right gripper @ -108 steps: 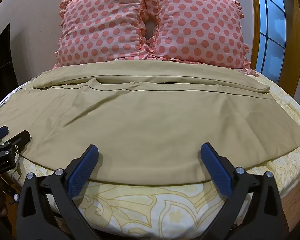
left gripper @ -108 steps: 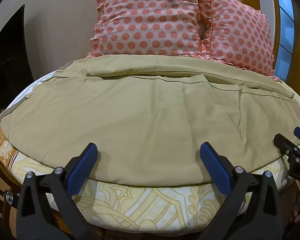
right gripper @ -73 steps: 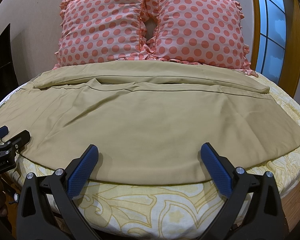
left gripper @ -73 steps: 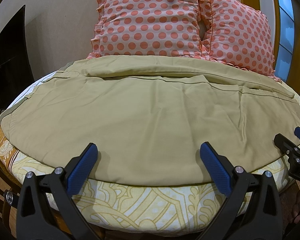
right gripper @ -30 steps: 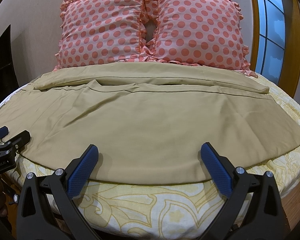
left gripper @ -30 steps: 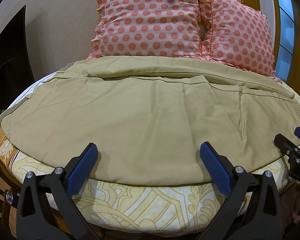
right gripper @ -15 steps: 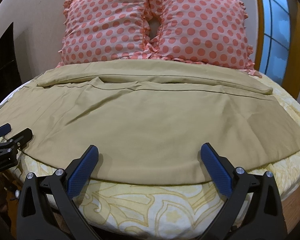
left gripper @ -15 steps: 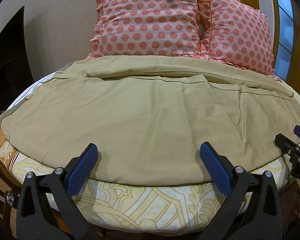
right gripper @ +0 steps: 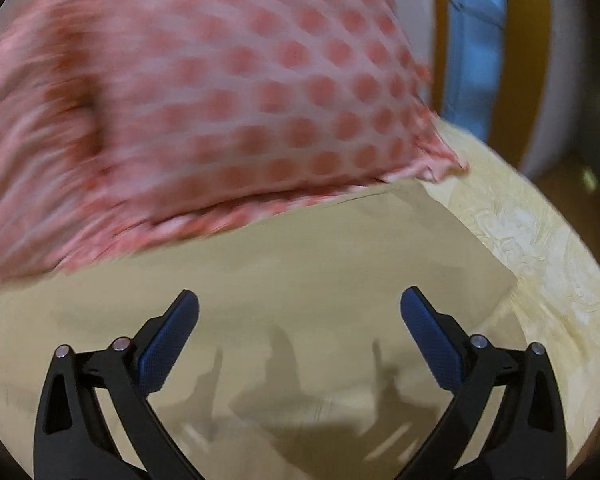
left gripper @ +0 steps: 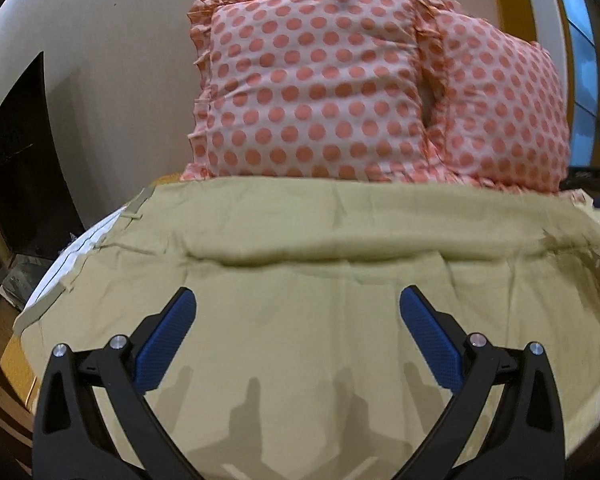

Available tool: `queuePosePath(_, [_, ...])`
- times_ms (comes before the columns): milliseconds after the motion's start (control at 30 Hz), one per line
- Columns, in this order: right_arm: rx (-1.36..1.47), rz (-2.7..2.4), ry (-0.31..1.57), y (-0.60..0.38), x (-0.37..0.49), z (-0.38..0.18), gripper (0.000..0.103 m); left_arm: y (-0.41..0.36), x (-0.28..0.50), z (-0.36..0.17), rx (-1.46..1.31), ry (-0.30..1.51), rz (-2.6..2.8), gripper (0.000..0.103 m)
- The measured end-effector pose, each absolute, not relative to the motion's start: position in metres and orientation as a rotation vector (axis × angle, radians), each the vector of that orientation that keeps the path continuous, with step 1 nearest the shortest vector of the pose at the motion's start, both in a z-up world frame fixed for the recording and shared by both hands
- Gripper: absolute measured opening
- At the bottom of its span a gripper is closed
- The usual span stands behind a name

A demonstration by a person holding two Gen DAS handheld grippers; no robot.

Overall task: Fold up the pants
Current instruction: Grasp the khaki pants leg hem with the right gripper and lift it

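Khaki pants (left gripper: 300,320) lie spread across the bed, waistband (left gripper: 68,280) at the left edge, the far leg folded in a ridge near the pillows. My left gripper (left gripper: 298,312) is open and empty, hovering over the middle of the cloth. My right gripper (right gripper: 299,312) is open and empty over the leg end of the pants (right gripper: 280,280), whose hem corner (right gripper: 496,280) lies to its right. The right wrist view is motion-blurred.
Two pink polka-dot pillows (left gripper: 308,92) stand at the head of the bed, close behind the pants; one fills the right wrist view (right gripper: 200,100). The yellow patterned bedsheet (right gripper: 540,240) shows at the right. A window (right gripper: 476,40) and wooden frame are beyond.
Both grippers have moved forward from the bed's near edge over the pants toward the pillows. The right one has swung fast toward the right leg end.
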State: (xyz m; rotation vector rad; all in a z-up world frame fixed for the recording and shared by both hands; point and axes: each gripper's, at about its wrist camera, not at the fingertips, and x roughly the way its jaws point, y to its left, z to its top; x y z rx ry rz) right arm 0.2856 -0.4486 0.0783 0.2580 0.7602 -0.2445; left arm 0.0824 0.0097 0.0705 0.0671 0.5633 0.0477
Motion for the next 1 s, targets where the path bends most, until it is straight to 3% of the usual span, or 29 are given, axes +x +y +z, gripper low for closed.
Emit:
queuePosePath(33, [0.286,-0.279,0.778,-0.457,0.300,0.073,0.092,0.010,0.088,0.071,0.058,0.564,0.050,0.101])
queuePosePath(167, [0.407,-0.456,0.867,-0.492,0.372,0.045,0.077,0.018,0.112,0.063,-0.008,0.605,0.030,0.101])
queuePosePath(467, [0.325,-0.572,0.846,-0.506,0.419,0.023,0.074,0.029,0.130,0.050,-0.113,0.684,-0.065,0.101])
queuePosePath(633, [0.305,-0.417,0.806,-0.511,0.395,0.017,0.016,0.036,0.124,0.051,-0.142,0.655,-0.049,0.101])
queuePosePath(700, [0.375,-0.354,0.792,-0.523,0.377,0.015,0.008,0.037,0.119,0.053,-0.130,0.641,-0.033,0.101])
queuePosePath(1000, [0.683,-0.033,0.469,-0.558,0.208,0.033,0.005,0.053,0.098,0.067,-0.150,0.604,-0.017,0.101])
